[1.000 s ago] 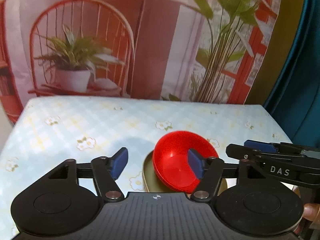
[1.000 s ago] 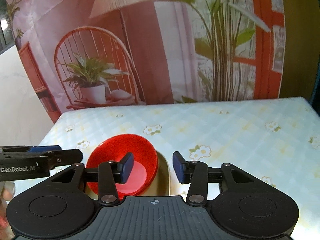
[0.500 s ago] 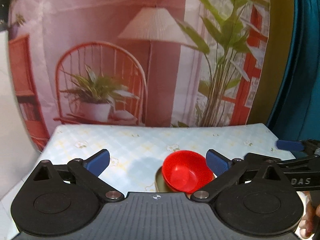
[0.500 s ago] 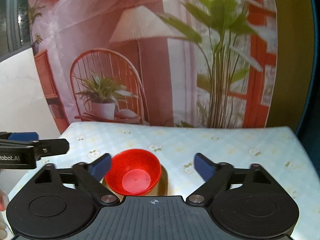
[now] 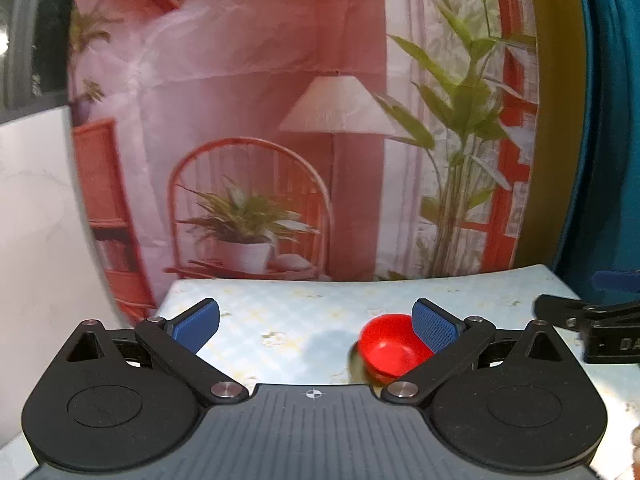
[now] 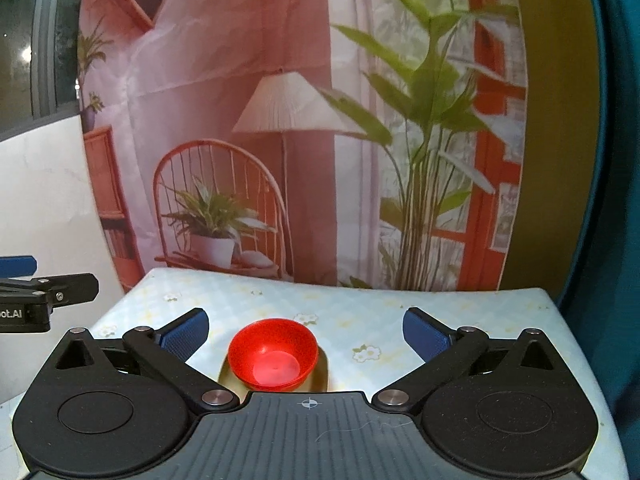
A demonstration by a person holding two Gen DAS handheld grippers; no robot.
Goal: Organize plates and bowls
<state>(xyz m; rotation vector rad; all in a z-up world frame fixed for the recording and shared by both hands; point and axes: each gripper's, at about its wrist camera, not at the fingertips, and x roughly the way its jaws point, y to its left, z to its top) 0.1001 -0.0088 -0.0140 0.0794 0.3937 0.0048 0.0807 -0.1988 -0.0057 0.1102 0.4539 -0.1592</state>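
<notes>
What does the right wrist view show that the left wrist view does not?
Only the right wrist view shows the plate plainly under the red bowl and the bowl's pale bottom. Only the left wrist view shows a fingertip at its right edge. Both show the bowl on the flowered tablecloth, with both tongs open and empty.

Both wrist views look forward and slightly down over the worktop (image 6: 460, 312) toward the printed backdrop (image 6: 280, 120), from well back. Shared: red bowl (image 6: 273, 354) on olive plate (image 6: 322, 376); bowl sits right-of-centre in left view (image 5: 390, 344), centre in right.
</notes>
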